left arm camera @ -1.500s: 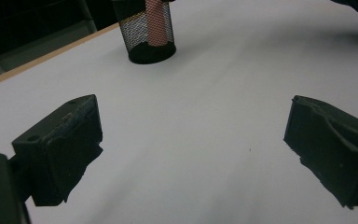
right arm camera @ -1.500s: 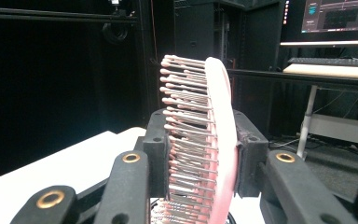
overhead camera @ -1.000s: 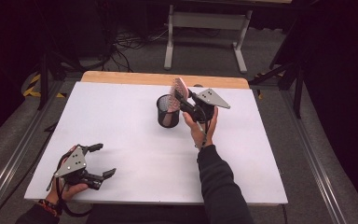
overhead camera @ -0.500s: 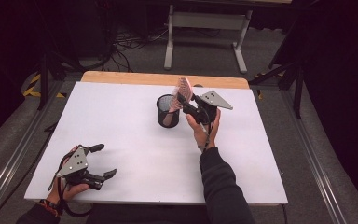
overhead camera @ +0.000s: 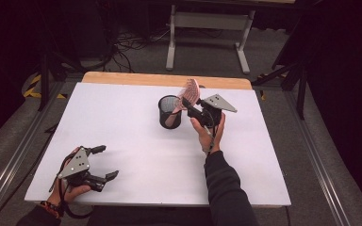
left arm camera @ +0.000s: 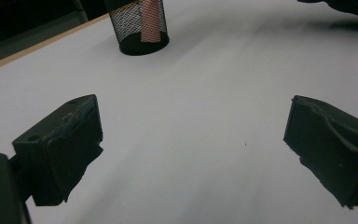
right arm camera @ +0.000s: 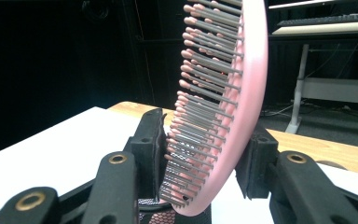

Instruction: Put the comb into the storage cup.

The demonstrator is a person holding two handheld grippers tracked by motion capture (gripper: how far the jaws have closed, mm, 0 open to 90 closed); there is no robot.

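A pink hairbrush (overhead camera: 190, 92) with grey bristles stands tilted, its handle down inside a black mesh cup (overhead camera: 169, 112) at the table's far middle. My right gripper (overhead camera: 188, 104) is shut on the brush head just right of the cup. In the right gripper view the jaws clamp the hairbrush (right arm camera: 228, 93) from both sides, with the cup's rim (right arm camera: 168, 217) below. My left gripper (overhead camera: 107, 161) rests open near the front left edge, nothing between its jaws. From the left gripper (left arm camera: 191, 149) view the cup (left arm camera: 140, 28) stands far off with the pink handle (left arm camera: 150, 21) inside.
The white table top (overhead camera: 122, 108) has a wooden strip (overhead camera: 122, 77) along its far edge. Beyond it are a desk frame (overhead camera: 207, 21) and cables on the grey floor. Metal rails run along both sides of the table.
My right gripper and the brush have shifted slightly to the right beside the cup. The left gripper has barely moved.
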